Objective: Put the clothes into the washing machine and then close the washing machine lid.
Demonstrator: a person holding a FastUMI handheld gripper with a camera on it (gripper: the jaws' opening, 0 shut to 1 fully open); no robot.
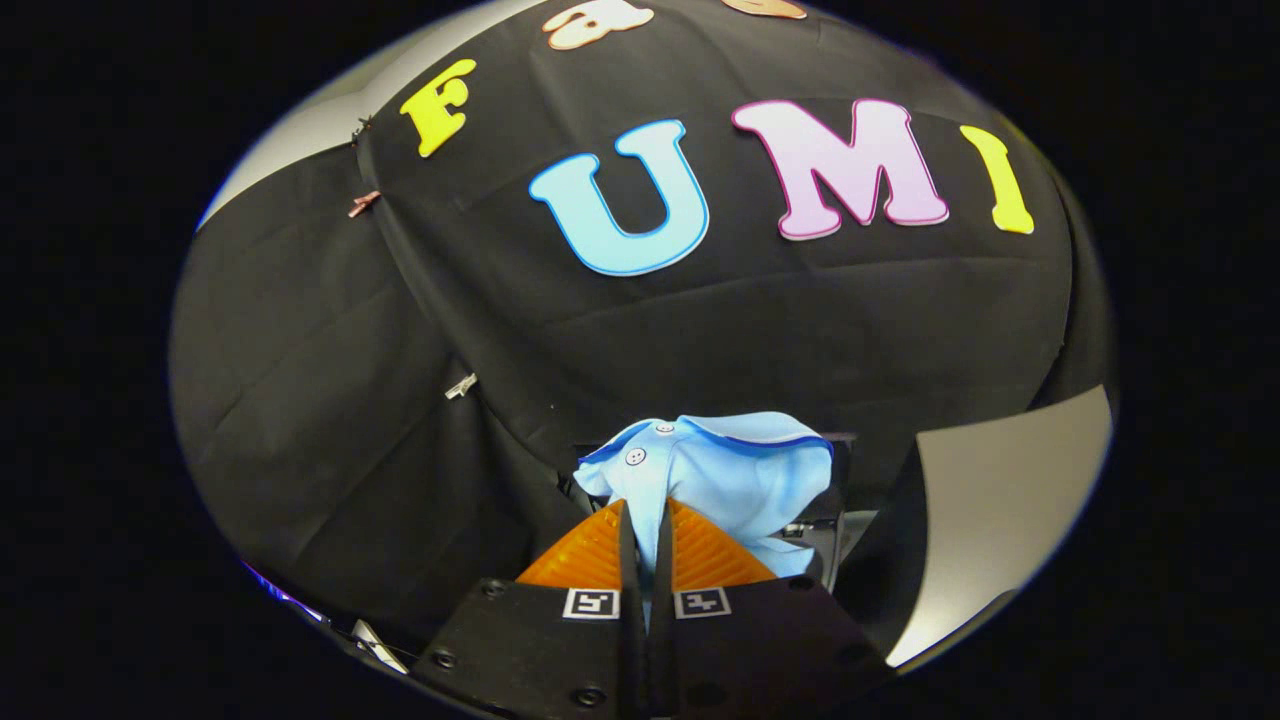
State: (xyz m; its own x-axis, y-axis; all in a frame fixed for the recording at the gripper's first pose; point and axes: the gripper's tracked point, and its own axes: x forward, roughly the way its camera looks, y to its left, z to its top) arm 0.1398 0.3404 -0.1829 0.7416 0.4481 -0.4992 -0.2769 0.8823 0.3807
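Observation:
A light blue shirt (725,470) with a collar and white buttons hangs bunched up right in front of me, lifted against the black cloth wall. My gripper (645,520) is shut on the shirt, both fingers pinching a fold of its fabric between them. The rest of the shirt drapes over and beyond the fingertips, mostly to the right. Behind the shirt a dark frame-like object (835,500) peeks out, too hidden for me to identify.
A pale grey panel (1000,520) stands to the right of the shirt, beyond the fingers. The black cloth wall (330,420) closes off the space ahead and to the left, with small clips pinned on it.

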